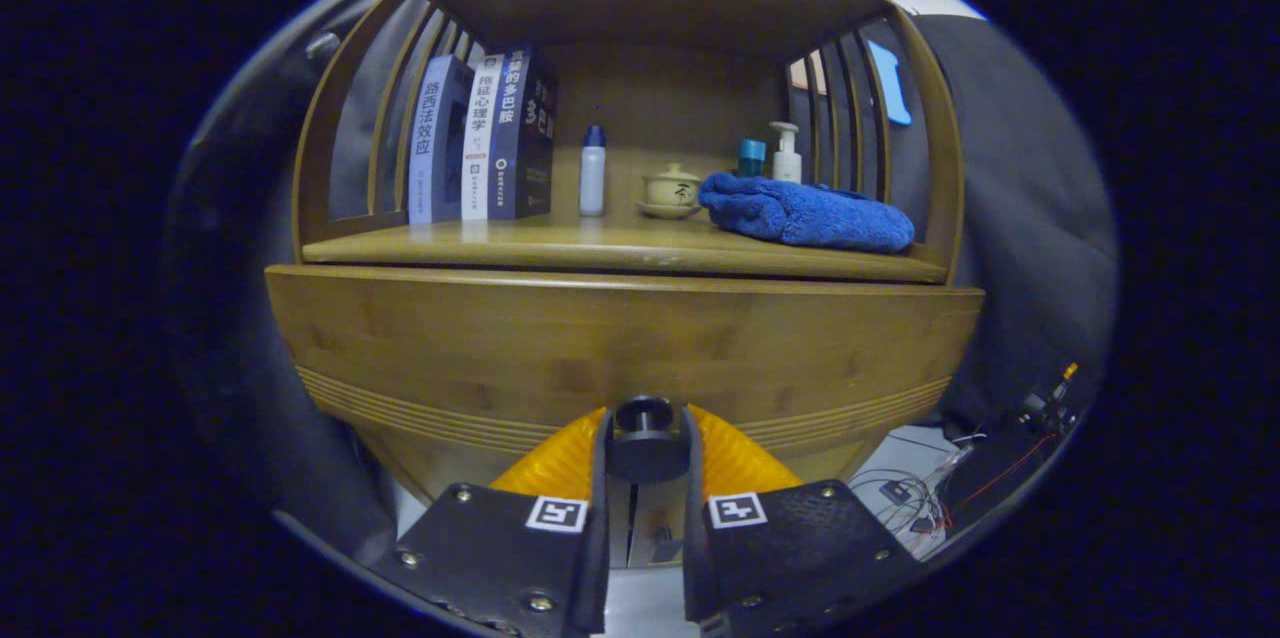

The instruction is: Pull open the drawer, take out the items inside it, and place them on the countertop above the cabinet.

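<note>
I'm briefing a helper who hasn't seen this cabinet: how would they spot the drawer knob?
Find the wooden cabinet with books and a blue towel on its countertop. Below that countertop is the plain drawer front. At its lower middle sits the knob, round and dark, the only thing jutting from the wood, gripped between the fingers of the hand-held gripper.

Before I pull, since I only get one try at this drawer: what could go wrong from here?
1. The tool has a finger on each side of the small round knob; a shallow hold could slip off as you pull.
2. The drawer front looks shut, so a jerk might rock the cabinet, and the slim bottle and pump bottle on the countertop could topple.
3. The blue towel leaves less room there.
</note>
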Tool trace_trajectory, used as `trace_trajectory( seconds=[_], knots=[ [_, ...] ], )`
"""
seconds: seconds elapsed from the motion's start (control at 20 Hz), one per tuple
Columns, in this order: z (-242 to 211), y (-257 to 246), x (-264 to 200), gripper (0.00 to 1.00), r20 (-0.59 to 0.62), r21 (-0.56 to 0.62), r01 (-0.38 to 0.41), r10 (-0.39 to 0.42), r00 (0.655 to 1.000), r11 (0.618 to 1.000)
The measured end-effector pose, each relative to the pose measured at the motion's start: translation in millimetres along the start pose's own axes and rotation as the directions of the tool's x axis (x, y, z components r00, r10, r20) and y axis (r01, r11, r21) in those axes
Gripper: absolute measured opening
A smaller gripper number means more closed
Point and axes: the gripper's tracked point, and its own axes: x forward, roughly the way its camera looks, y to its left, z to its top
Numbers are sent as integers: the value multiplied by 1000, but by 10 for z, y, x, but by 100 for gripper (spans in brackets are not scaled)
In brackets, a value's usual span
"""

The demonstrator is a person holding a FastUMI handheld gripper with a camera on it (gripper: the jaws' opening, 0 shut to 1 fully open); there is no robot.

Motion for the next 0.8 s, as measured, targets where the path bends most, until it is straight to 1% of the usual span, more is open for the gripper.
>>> trace_trajectory(
  seconds=[0.1,0.2,0.5,0.6,0.8],
  knots=[
    [-35,-20,-164,30,2,0,-19,19,1000,1000],
    [-83,-39,-364,30,4,-24,-29,29,1000,999],
    [-202,-78,-813,30,-23,-84,-27,26,999,996],
    [-259,-87,-906,30,-33,-83,-33,30,999,996],
    [-375,-108,-1169,30,-49,-120,-52,46,998,991]
  ],
)
